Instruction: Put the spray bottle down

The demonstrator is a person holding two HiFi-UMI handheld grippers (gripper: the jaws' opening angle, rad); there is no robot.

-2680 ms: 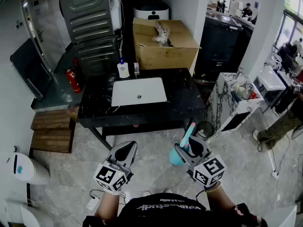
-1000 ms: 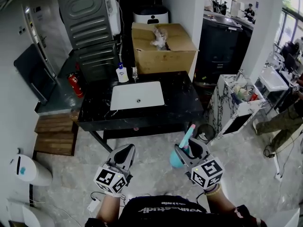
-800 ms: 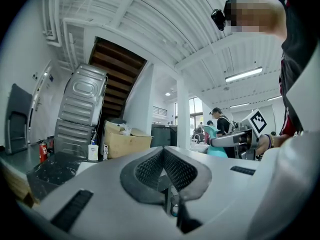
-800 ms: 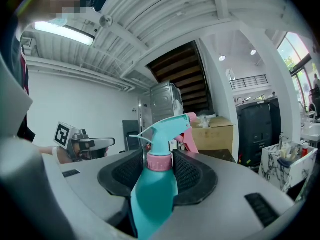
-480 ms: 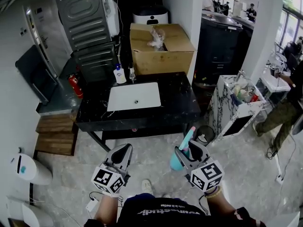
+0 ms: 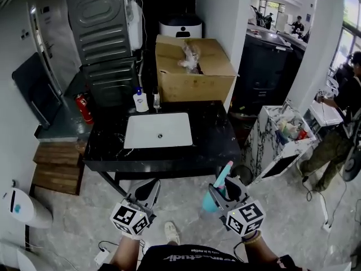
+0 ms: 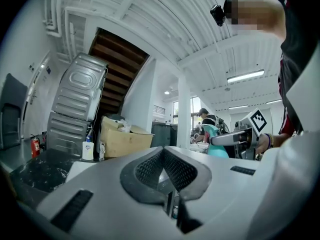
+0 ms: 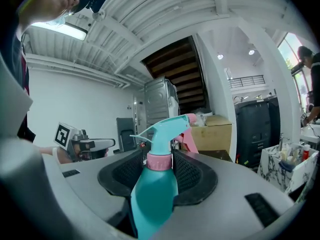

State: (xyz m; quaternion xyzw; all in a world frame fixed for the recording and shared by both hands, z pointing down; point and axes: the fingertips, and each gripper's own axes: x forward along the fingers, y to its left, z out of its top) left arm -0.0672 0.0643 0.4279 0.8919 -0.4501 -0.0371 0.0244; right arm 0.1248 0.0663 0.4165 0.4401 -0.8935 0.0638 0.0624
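Observation:
A teal spray bottle (image 8: 155, 189) with a pink collar and pink trigger stands upright between the jaws of my right gripper (image 8: 159, 171), which is shut on its body. In the head view the spray bottle (image 6: 217, 188) sits in my right gripper (image 6: 223, 192) above the floor, just in front of the black table (image 6: 214, 137). My left gripper (image 6: 148, 189) hangs beside it to the left, shut and holding nothing. The left gripper view shows my left gripper (image 7: 165, 171) with its pads together, and the right gripper with the bottle (image 7: 216, 143) off to the right.
A white sink basin (image 6: 158, 130) is set in the black table. A soap bottle (image 6: 140, 101) and a cardboard box (image 6: 192, 66) stand at its back. A marbled cart (image 6: 282, 137) is at the right, wooden steps (image 6: 53, 171) at the left. People stand at the far right.
Both grippers and the view have moved closer to the black table; the bottle stays in the right gripper. A person at the right has stepped nearer.

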